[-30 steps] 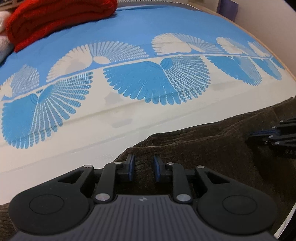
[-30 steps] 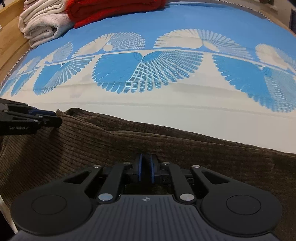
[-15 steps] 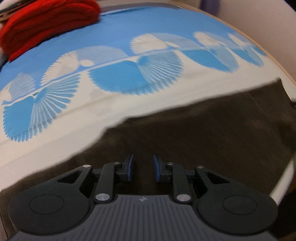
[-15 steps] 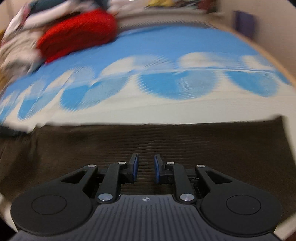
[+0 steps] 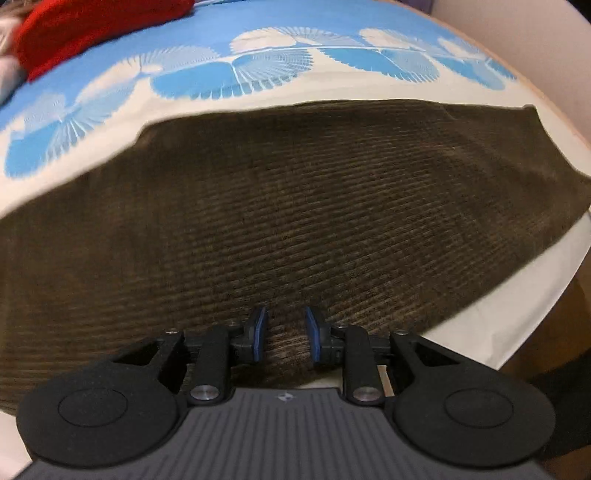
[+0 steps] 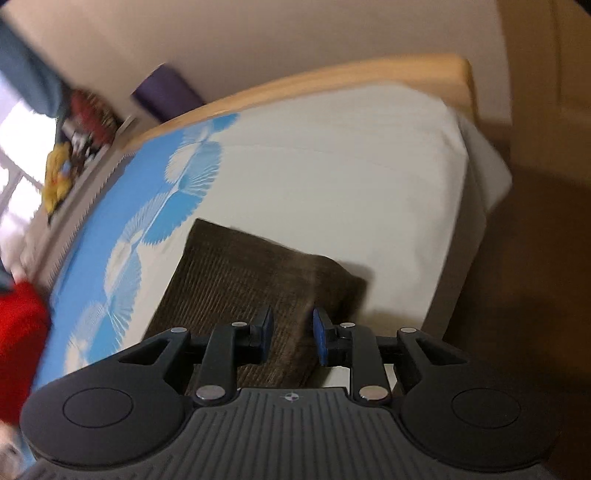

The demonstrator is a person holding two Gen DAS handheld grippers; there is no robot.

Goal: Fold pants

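A: Left gripper (image 5: 283, 338): black fingers (image 5: 256, 338) with blue pads, set a narrow gap apart, nothing pinched between them, poised over the dark brown ribbed corduroy pants (image 5: 295, 206).

B: And the right gripper (image 6: 292, 338)?

A: Same build. Its fingers (image 6: 322, 341) are parting, the gap still narrow and nothing clamped in it. They hang over the pants' (image 6: 236, 280) squared end.

B: Where does the garment lie?

A: Flat on the bed, spread as one broad, straight-edged panel across the smooth cream band of the blue bedcover printed with white fan shapes (image 5: 236, 70). Its right end stops near the bed's side, where the cover drops away.

B: Room around it?

A: Open cover beyond the far edge and past the squared end. A folded red knit garment (image 5: 92, 26) sits well apart at the far left. A pale wooden bed frame (image 6: 332, 79) rims the mattress.

B: Any writing?

A: Only a small emblem on each gripper body, too small to read.
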